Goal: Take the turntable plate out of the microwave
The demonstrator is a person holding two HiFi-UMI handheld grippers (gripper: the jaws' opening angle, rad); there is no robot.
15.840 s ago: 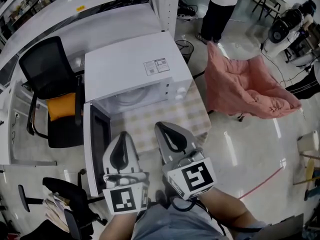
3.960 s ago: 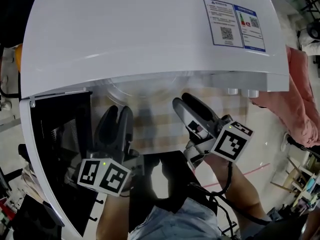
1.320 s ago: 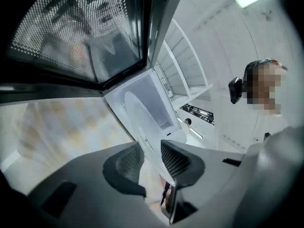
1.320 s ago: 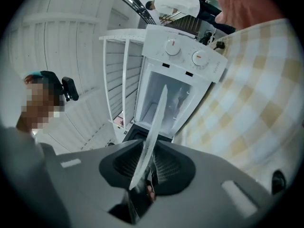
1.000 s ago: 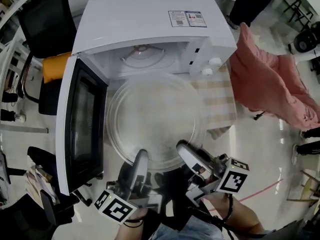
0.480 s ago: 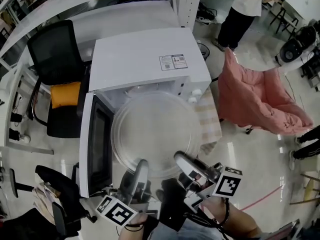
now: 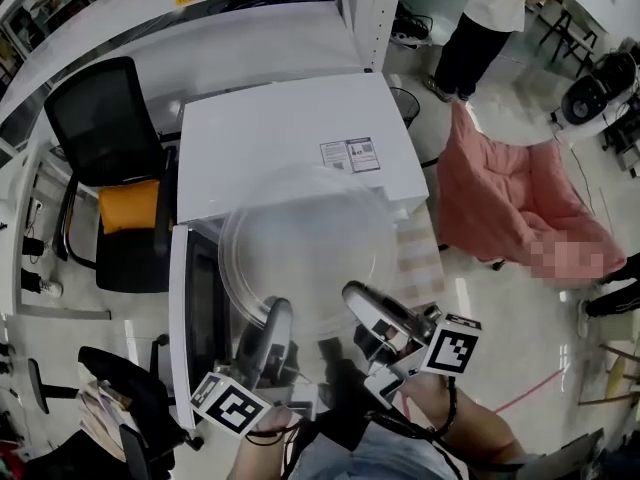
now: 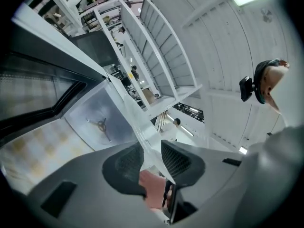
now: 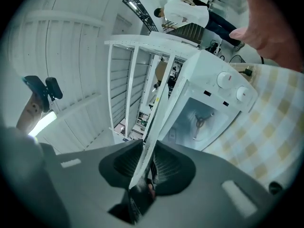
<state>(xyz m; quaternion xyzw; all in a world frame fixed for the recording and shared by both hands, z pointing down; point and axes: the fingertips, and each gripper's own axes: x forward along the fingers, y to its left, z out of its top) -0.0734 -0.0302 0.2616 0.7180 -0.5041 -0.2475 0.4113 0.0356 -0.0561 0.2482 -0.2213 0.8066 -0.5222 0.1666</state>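
Low in the frame, the left gripper point(image 7: 268, 330) and right gripper point(image 7: 362, 306) each pinch the near rim of the glass turntable plate point(image 7: 300, 243), now raised clear of the open microwave point(image 7: 270, 138) at centre after sitting at its mouth a second ago, removal seemingly done.

Site: open lab-office space | evidence: black office chair point(image 7: 100, 118), white shelving racks point(image 7: 370, 8), glossy floor point(image 7: 500, 308), microwave point(image 7: 290, 138) on checked-cloth worktop point(image 7: 415, 253)
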